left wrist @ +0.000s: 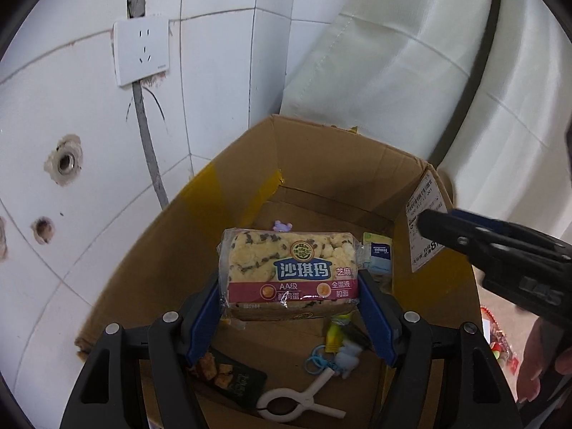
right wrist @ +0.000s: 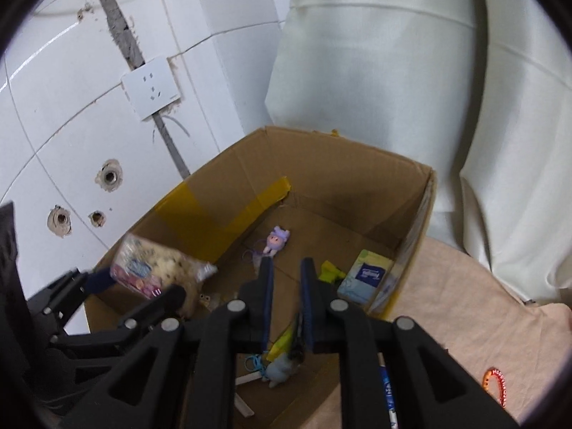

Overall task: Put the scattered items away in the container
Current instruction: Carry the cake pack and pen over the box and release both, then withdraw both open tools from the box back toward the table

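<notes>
Cardboard box point(left wrist: 228, 193) sits open against the tiled wall point(left wrist: 89, 143), and we count inside it one purple doll charm point(right wrist: 277, 237), one tissue pack point(right wrist: 364, 275), one white clip point(left wrist: 286, 398), one dark snack packet point(left wrist: 228, 375), one yellow piece point(right wrist: 330, 270) and a pale figure on blue rings point(left wrist: 348, 355). We hold one snack cake pack point(left wrist: 291, 273) over the box, the left hand-held gripper point(left wrist: 289, 307) clamped on its two sides. Our right hand-held gripper point(right wrist: 286, 271) hangs above the box floor with fingers a narrow gap apart (nothing between them). White cloth point(right wrist: 393, 53) drapes behind. A red bead ring point(right wrist: 495, 386) lies on the pink-covered surface point(right wrist: 464, 304), outside the box.
</notes>
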A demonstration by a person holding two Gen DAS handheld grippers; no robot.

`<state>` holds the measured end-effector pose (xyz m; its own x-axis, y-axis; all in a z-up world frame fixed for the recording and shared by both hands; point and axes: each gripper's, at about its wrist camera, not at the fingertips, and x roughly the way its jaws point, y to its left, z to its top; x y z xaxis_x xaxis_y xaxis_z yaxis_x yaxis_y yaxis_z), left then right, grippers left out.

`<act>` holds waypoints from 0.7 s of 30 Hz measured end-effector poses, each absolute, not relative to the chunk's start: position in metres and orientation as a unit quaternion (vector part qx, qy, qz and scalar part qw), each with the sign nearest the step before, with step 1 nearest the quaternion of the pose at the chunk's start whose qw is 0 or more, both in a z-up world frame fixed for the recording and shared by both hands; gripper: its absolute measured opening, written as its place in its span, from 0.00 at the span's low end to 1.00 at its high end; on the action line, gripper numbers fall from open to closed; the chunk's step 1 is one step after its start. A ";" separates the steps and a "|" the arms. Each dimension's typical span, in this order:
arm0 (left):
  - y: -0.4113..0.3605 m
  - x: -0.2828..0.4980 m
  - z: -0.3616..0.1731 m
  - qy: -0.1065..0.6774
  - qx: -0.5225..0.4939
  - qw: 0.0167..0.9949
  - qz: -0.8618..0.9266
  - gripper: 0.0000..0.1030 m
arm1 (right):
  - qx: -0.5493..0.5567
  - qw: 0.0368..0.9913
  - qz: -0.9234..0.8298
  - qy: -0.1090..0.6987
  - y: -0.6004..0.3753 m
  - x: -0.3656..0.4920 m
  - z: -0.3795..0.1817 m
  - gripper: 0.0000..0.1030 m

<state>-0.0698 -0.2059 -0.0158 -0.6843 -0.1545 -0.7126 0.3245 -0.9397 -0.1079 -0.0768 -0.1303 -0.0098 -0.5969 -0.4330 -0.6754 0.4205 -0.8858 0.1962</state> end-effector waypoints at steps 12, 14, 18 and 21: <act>-0.196 -0.070 -0.006 0.125 0.368 0.126 -0.913 1.00 | 0.260 0.207 -0.942 -0.056 -0.073 -0.044 0.032 1.00; -0.185 -0.065 0.005 0.098 0.351 0.122 -0.923 1.00 | 0.233 0.202 -0.948 -0.073 -0.057 -0.037 0.038 1.00; -0.168 -0.058 0.019 0.067 0.332 0.126 -0.932 1.00 | 0.208 0.185 -0.955 -0.105 -0.027 -0.024 0.045 1.00; -0.150 -0.050 0.032 0.066 0.312 0.102 -0.942 1.00 | 0.212 0.161 -0.958 -0.109 -0.006 -0.012 0.044 1.00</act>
<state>-0.0504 -0.1501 0.0320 -0.7838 -0.1517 -0.6021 0.2336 -0.9705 -0.0595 -0.0121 -0.0058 0.0443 -0.8582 -0.3555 -0.3703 0.2629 -0.9240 0.2778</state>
